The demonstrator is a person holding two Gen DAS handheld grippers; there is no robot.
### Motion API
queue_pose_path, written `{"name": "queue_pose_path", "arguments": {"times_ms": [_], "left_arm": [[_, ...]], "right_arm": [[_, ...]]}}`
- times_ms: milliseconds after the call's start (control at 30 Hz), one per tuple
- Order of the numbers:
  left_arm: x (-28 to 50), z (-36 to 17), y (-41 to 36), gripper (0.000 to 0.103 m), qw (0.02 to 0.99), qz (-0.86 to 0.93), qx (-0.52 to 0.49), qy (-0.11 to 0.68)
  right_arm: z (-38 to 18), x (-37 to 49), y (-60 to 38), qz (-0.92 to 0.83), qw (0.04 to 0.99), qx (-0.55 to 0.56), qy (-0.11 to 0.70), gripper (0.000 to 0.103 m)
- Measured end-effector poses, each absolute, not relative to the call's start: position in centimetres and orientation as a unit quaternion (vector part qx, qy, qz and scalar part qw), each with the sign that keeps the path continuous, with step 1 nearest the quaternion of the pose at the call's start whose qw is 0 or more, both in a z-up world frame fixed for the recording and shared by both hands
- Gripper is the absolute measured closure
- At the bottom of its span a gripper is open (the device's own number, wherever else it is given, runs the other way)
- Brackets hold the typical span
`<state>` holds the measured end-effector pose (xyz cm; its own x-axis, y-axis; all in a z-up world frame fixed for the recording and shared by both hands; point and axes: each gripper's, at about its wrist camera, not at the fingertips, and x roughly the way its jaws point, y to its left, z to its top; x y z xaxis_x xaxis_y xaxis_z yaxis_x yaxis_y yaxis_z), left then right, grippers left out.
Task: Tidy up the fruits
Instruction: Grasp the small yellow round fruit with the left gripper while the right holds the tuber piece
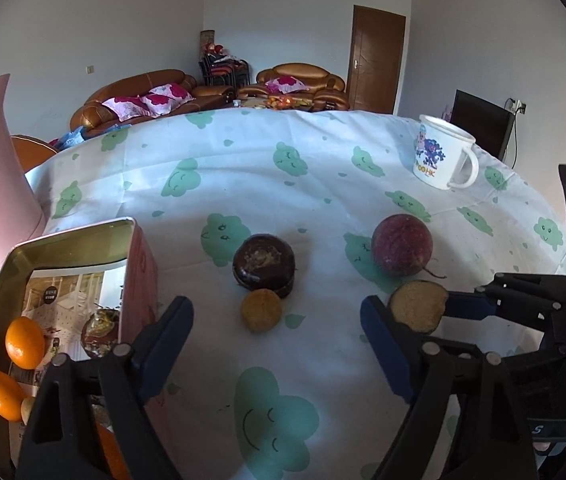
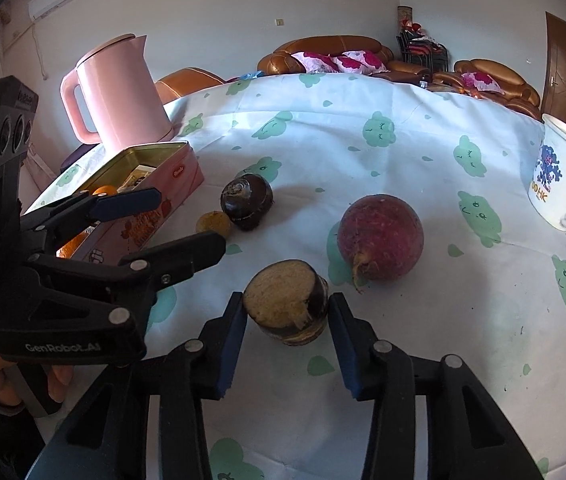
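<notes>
All over the tabletop point(image 1: 283, 168), saw a white cloth with green clouds. Found a pink kettle point(image 2: 119, 92) standing at the far left edge. Just in front of it, spotted an open tin box point(image 1: 71, 236) with pink sides.

Looked at the left gripper point(image 1: 275, 308) next. Hung spread wide over the cloth, just beside the tin box, holding nothing. Looked then at the right gripper point(image 2: 287, 312). Pinched the cut fruit point(image 2: 283, 300) from both sides, blue pads touching its dark skin. Seemed to sit low on the cloth, pale cut face tipped up toward the camera.

Noticed a white mug point(image 1: 443, 156) with a blue picture, upright at the far right, well apart from the fruits.

Saw a big red round fruit point(image 2: 381, 236) lying just behind the cut fruit, with a little stem poking out. Found a dark round fruit point(image 2: 247, 200) near the middle of the tabletop, between the tin box and the red one. Touching its near side, spotted a small yellow fruit point(image 2: 213, 222).

Peeked inside the tin box and counted two little orange fruits point(image 1: 25, 342) lying close together by the left wall.
</notes>
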<state>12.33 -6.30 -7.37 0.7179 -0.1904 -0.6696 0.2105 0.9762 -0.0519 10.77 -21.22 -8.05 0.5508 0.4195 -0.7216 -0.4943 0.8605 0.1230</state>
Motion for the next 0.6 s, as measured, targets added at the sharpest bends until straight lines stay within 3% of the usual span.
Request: {"name": "queue_pose_path", "arguments": {"times_ms": [100, 233, 267, 333, 600], "left_arm": [[12.8, -7.8, -6.5, 0.03, 0.919, -0.114, 0.015, 0.376], [12.9, -7.9, -7.1, 0.032, 0.919, -0.103, 0.033, 0.379], [12.9, -7.9, -7.2, 0.035, 0.92, -0.097, 0.039, 0.378], [13.1, -8.1, -7.8, 0.053, 0.917, -0.102, 0.053, 0.383], [14.7, -9.0, -7.5, 0.052, 0.905, -0.086, 0.047, 0.415]], "right_arm": [[-7.4, 9.9, -21.1, 0.248, 0.893, -0.063, 0.37, 0.06], [-6.9, 9.6, -22.0, 0.241, 0.904, -0.046, 0.349, 0.06], [-6.8, 9.6, -22.3, 0.24, 0.906, -0.039, 0.345, 0.06], [-6.5, 9.5, -22.7, 0.242, 0.909, -0.029, 0.338, 0.06], [-6.1, 9.1, -22.4, 0.249, 0.911, -0.038, 0.326, 0.06]]}}
